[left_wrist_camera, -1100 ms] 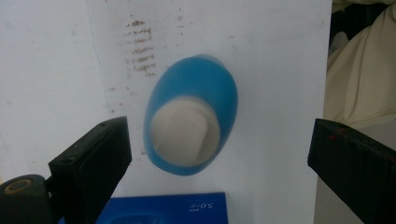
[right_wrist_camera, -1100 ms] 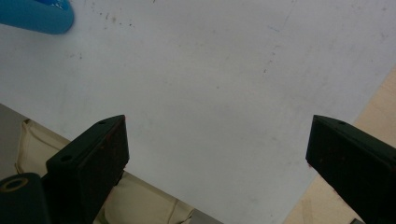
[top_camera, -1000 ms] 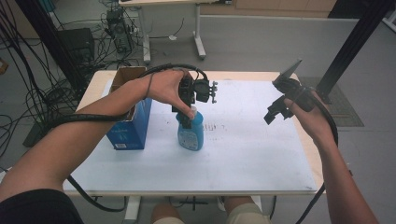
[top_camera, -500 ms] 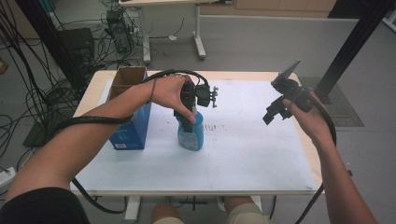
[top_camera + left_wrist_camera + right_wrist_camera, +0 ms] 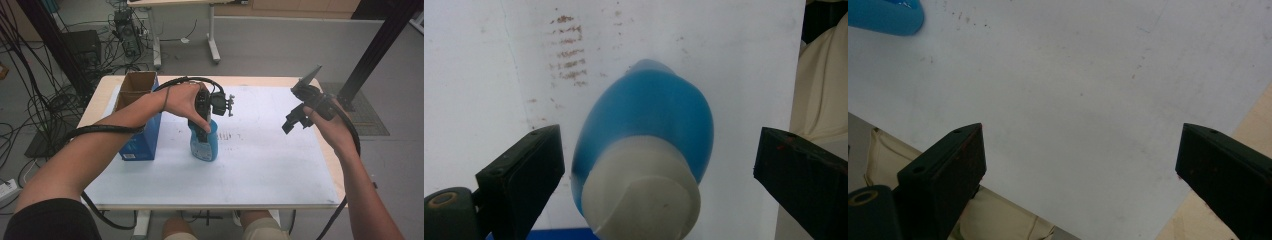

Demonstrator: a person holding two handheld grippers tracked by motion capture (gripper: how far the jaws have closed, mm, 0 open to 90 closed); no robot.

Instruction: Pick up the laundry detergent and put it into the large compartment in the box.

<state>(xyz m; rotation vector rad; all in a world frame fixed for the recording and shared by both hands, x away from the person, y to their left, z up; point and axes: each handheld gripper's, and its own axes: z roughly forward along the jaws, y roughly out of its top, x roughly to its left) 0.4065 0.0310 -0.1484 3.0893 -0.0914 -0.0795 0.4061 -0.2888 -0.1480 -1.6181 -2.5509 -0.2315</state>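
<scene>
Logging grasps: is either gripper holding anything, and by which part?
Nothing is held. The left gripper is open around the bottle's white cap; the right gripper is open.

Right gripper, jaws wide apart, above white sheet; blue bottle at sheet's far edge.

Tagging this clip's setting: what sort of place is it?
Likely a lab or workshop: cables snake over a bare grey floor, a white-topped table holds a blue bottle, and a black frame post rises nearby.

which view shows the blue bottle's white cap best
The left gripper view: the white cap faces the camera between open jaws. In the high view the blue bottle has its top hidden by the hand. The right gripper view catches just a blue corner.
</scene>
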